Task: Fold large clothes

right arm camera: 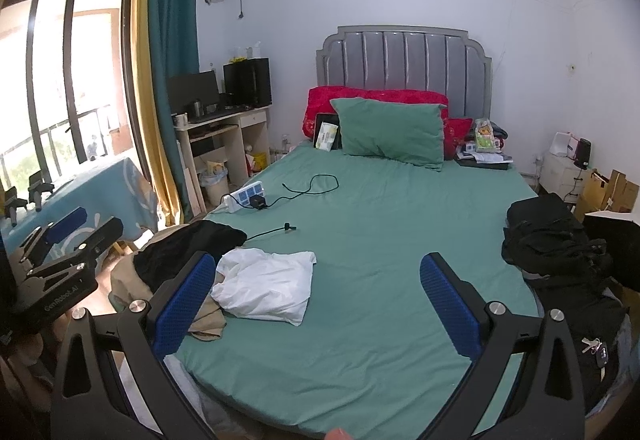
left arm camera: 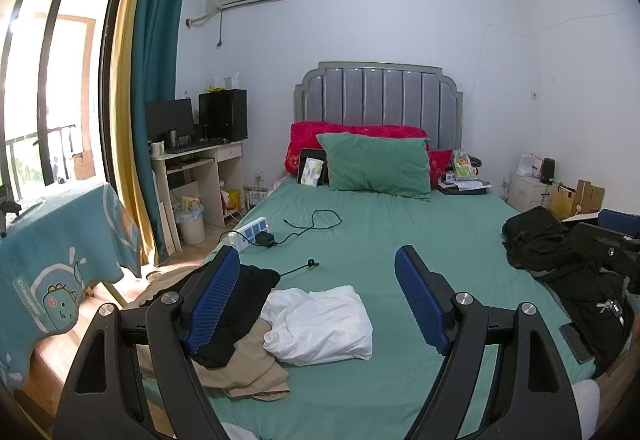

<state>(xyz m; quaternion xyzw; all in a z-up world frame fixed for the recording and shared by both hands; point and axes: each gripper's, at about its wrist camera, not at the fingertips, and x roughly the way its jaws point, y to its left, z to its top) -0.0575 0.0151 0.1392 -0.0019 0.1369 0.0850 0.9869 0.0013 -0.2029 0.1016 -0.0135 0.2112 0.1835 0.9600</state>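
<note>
A crumpled white garment (left arm camera: 320,324) lies on the green bed sheet (left arm camera: 420,240) near the bed's left front. It also shows in the right wrist view (right arm camera: 266,286). A black garment (left arm camera: 236,304) and a tan garment (left arm camera: 244,372) lie bunched at its left; both show in the right wrist view, black (right arm camera: 188,246) and tan (right arm camera: 206,322). My left gripper (left arm camera: 320,272) is open and empty, hovering above the white garment. My right gripper (right arm camera: 320,274) is open and empty over the bare sheet (right arm camera: 380,240), right of the pile. Each gripper appears at the edge of the other's view.
A power strip (left arm camera: 250,230) with a charger and black cables (left arm camera: 316,222) lies on the bed's left side. A black backpack (left arm camera: 560,256) with keys sits at the right edge. Pillows (left arm camera: 376,164) lean on the headboard. A cloth-covered table (left arm camera: 52,240) stands left of the bed.
</note>
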